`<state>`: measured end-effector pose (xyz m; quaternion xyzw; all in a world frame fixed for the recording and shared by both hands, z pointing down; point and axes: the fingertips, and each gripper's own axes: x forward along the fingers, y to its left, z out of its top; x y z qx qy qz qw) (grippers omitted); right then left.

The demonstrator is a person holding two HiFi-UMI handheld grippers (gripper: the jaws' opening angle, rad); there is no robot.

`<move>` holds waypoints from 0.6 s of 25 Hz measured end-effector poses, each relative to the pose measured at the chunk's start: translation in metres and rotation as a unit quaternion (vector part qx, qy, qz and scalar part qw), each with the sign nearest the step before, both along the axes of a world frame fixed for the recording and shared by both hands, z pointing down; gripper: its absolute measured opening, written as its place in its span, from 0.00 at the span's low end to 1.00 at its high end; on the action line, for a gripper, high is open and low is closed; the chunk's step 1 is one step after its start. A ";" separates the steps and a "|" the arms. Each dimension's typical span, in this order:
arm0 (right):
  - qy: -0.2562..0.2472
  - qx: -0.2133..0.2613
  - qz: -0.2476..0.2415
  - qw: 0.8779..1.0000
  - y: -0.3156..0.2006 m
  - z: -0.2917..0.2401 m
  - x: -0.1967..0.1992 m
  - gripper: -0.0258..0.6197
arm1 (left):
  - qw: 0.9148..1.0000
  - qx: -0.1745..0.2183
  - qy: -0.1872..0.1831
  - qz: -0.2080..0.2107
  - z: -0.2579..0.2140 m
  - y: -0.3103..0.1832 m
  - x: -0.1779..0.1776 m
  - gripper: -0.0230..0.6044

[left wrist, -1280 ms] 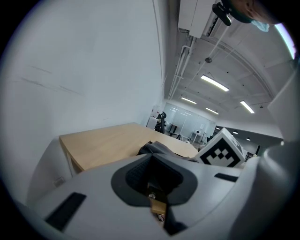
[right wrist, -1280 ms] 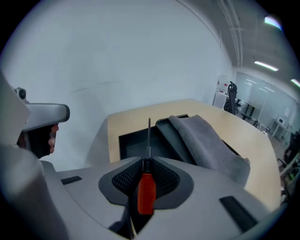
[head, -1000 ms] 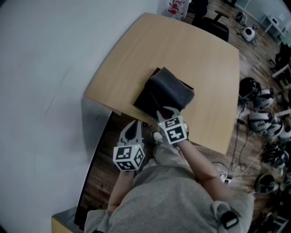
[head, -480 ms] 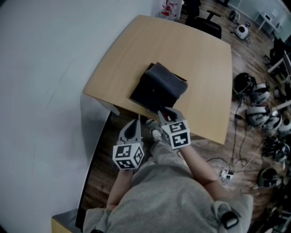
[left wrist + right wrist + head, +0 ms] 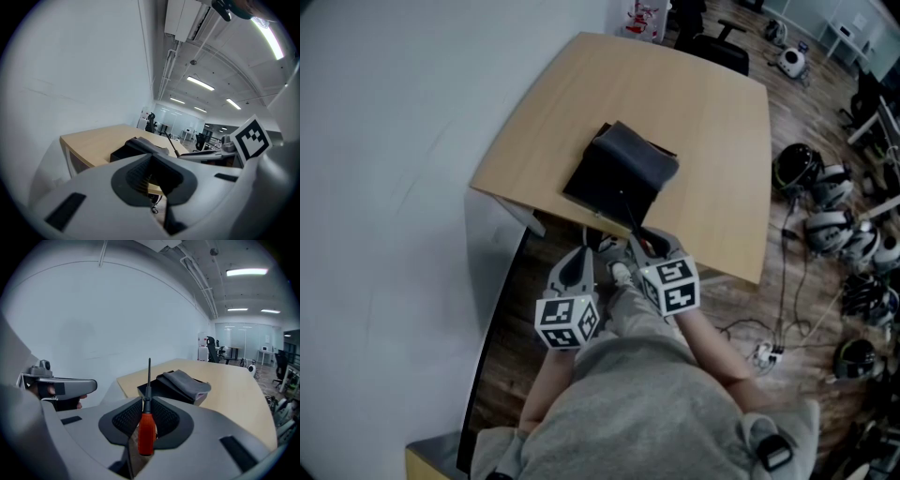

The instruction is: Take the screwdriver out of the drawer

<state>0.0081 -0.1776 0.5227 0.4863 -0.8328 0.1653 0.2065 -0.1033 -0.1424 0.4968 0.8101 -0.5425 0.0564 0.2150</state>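
Red-handled screwdriver [image 5: 146,430] — likely light, rigid; handle best hold — pinched in right tongs [image 5: 148,404]; left tongs [image 5: 151,164] pressed together, empty.

Matt wood desk [image 5: 712,131]; screwdriver [image 5: 146,430] w/ glossy plastic handle.
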 end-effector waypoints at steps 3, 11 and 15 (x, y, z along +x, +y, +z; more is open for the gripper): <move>-0.007 0.008 0.003 1.000 0.011 -0.002 0.003 0.14 | 1.000 0.000 0.000 0.003 0.002 0.007 0.002 0.04; -0.017 0.008 0.000 1.000 0.032 -0.006 0.003 0.14 | 1.000 0.002 0.000 0.004 0.002 0.019 0.003 0.04; -0.024 0.016 0.001 1.000 0.033 -0.012 0.002 0.14 | 1.000 0.004 0.000 0.002 0.001 0.020 0.003 0.04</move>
